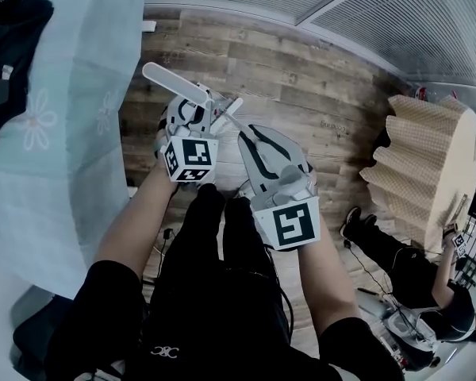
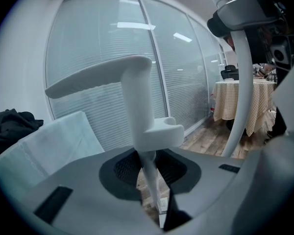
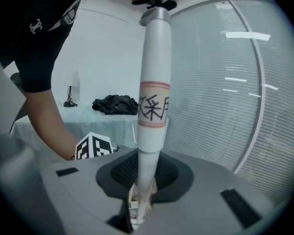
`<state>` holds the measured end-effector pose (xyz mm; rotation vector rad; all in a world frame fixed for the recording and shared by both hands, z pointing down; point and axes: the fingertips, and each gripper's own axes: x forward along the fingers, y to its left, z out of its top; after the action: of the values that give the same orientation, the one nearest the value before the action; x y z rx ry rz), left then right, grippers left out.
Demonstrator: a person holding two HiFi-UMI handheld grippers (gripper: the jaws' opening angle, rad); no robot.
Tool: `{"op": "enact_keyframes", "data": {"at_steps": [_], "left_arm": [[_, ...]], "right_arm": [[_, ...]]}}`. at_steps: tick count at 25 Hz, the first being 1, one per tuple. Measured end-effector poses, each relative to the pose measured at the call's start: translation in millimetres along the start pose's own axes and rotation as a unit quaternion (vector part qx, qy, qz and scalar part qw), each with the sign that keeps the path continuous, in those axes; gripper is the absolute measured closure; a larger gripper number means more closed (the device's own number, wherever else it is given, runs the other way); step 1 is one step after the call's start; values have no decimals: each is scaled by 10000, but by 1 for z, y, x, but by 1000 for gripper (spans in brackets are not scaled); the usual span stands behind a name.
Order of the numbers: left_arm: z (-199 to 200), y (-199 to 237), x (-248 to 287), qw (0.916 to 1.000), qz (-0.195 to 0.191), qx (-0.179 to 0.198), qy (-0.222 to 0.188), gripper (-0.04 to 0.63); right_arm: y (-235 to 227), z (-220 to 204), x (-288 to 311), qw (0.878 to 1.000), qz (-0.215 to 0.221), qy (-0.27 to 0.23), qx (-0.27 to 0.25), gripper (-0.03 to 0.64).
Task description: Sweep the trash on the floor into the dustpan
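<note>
My left gripper (image 1: 209, 111) is shut on the dustpan's white handle (image 1: 174, 83), which ends in a flat crosswise grip. In the left gripper view that handle (image 2: 137, 106) rises between the jaws of the left gripper (image 2: 154, 192). My right gripper (image 1: 251, 140) is shut on the broom's pale handle (image 3: 154, 97), which bears a pink-edged label with black writing and stands upright in the right gripper (image 3: 141, 192). The broom handle (image 2: 241, 82) also shows at the right of the left gripper view. Both grippers are held close together above the wooden floor (image 1: 301, 78). The dustpan's pan, the broom's head and the trash are hidden.
A table with a pale cloth (image 1: 63, 133) and dark clothes (image 1: 8, 38) stands at the left. A corrugated cardboard screen (image 1: 428, 157) stands at the right, with a seated person (image 1: 420, 284) below it. Glass walls with blinds (image 1: 381, 14) close off the far side.
</note>
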<state>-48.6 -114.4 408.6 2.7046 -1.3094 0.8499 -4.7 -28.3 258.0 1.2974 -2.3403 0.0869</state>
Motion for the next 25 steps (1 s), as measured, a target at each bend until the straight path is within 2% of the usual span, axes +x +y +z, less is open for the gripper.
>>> {"op": "enact_keyframes", "data": {"at_steps": [3,5,7,9,11,13,15,16,18,19,20,21,25], "left_arm": [[1,-2,1,10000,-9,14,24,510],[0,-2,1,10000,-9,28,38,509],[-1,-2,2,10000,-4,50,51,509],[0,-3,3,10000,1,57,51,509],[2,-5,4,10000,8,60,42,509],[3,-5,5,10000,24,78,33,509],[4,-5,6,10000,48,76,26,510],[4,-6,7,10000,58,69,27,509],[4,-6,6,9999,73,65,37,509],[3,-6,6,9999,80,67,39,511],[3,-6,6,9999,87,67,38,511],[4,-6,6,9999,96,62,34,511],[4,-5,6,9999,142,31,33,509]], "right_arm": [[-8,-2,-13,9999,-124,69,26,554],[-12,-13,-25,9976,-370,260,516,553],[-14,-41,-43,9855,-706,851,1290,554],[-13,-73,-63,9650,-979,1566,1861,554],[-15,-93,-75,9517,-1150,1856,2160,554],[-19,-104,-80,9493,-1226,1863,2218,554],[-23,-109,-82,9574,-1179,1746,1976,552],[-25,-111,-81,9651,-1087,1676,1693,554],[-27,-113,-78,9831,-703,1557,658,553],[-28,-113,-75,9874,-450,1518,33,553],[-27,-115,-74,9875,-266,1512,-364,552],[-27,-118,-73,9866,-175,1544,-496,553],[-19,-129,-65,9847,-17,1671,-498,554]]}}
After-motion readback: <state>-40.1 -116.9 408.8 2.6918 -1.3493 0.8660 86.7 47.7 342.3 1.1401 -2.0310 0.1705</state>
